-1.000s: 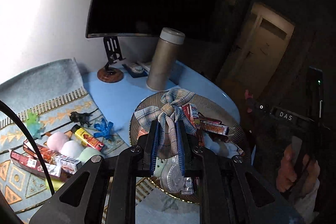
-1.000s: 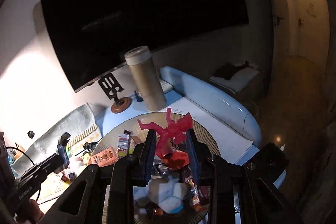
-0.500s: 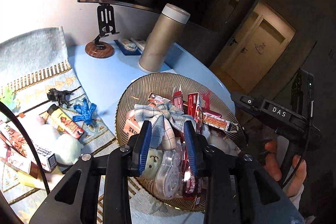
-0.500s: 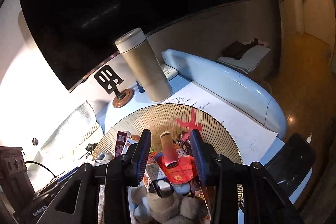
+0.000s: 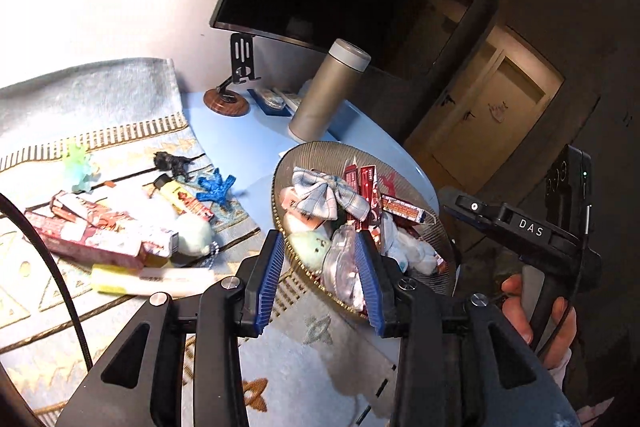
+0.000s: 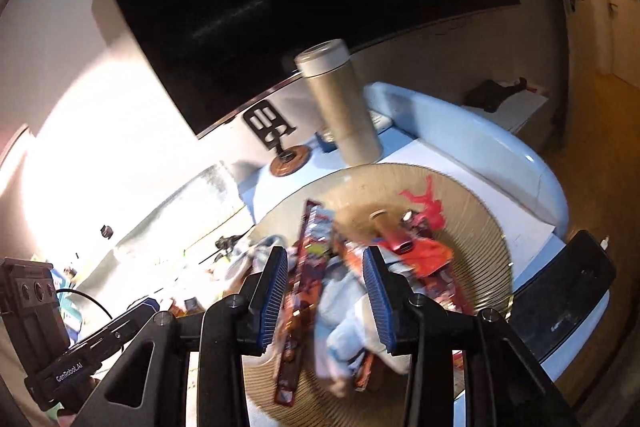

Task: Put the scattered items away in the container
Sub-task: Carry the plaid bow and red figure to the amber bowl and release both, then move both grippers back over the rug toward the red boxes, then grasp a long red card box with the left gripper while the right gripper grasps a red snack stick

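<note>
Left hand-held gripper (image 5: 320,277) at lower centre of the left wrist view, jaws opening, nothing pinched between the 2 blue ribbed pads (image 5: 266,287); poised over the near rim of the round ribbed brown bowl (image 5: 416,183). In the bowl, centre right: blue-and-white checked fabric bow (image 5: 328,195), red snack packets (image 5: 362,183), pale green plush (image 5: 310,247). On the patterned light-blue cloth (image 5: 100,95) at left, outside the bowl: blue plastic figure (image 5: 218,187), black toy figure (image 5: 172,161), green translucent figure (image 5: 80,167), long red boxes (image 5: 88,235).

Right hand-held gripper (image 6: 326,297) at lower centre of its view, released, pads apart above the bowl's contents; red plastic figure (image 6: 426,201) lying inside near the far rim. Beige cylindrical flask (image 5: 330,91) upright on the blue desk (image 5: 240,143) behind the bowl.
</note>
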Available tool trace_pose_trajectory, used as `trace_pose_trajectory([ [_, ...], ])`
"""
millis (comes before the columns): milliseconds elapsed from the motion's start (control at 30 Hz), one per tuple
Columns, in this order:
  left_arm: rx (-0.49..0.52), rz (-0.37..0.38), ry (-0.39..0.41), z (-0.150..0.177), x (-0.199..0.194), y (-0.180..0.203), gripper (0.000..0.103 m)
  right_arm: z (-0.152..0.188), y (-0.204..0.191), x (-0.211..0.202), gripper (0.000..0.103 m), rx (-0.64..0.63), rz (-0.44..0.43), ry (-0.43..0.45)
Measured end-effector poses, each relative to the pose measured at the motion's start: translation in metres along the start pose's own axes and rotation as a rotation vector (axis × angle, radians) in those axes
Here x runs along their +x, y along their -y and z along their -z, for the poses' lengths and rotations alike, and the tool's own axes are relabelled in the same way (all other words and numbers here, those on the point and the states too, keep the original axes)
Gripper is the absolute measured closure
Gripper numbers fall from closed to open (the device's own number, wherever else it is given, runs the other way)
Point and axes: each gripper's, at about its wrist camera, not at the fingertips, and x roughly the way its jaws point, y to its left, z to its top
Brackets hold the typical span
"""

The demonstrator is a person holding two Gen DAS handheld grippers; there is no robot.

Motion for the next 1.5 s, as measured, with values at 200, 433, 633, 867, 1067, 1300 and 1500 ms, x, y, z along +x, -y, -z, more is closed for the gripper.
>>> trace_pose_trajectory([
  [200,-0.102,-0.061,0.026,0.023,-0.044,-0.049,0.067,0.013,-0.046,-0.013,0.063,-0.112,-0.045,0.012],
  [433,-0.260,-0.167,0.080,0.044,-0.093,-0.123,0.066,0.036,-0.116,-0.002,0.060,-0.274,-0.111,-0.028],
  [633,-0.317,-0.221,0.079,0.054,-0.106,-0.161,0.065,0.078,-0.159,0.038,0.056,-0.343,-0.166,-0.128],
  [867,-0.375,-0.245,0.060,0.070,-0.082,-0.190,0.065,0.123,-0.185,0.095,0.056,-0.457,-0.117,-0.251],
  [1067,-0.386,-0.289,0.070,0.079,-0.075,-0.201,0.065,0.102,-0.207,0.123,0.056,-0.531,-0.105,-0.223],
  [1300,-0.428,-0.290,0.134,0.082,-0.089,-0.210,0.065,0.073,-0.218,0.190,0.055,-0.403,-0.158,-0.353],
  [1500,-0.489,-0.281,0.170,0.084,-0.100,-0.222,0.065,0.091,-0.243,0.184,0.053,-0.498,-0.193,-0.389],
])
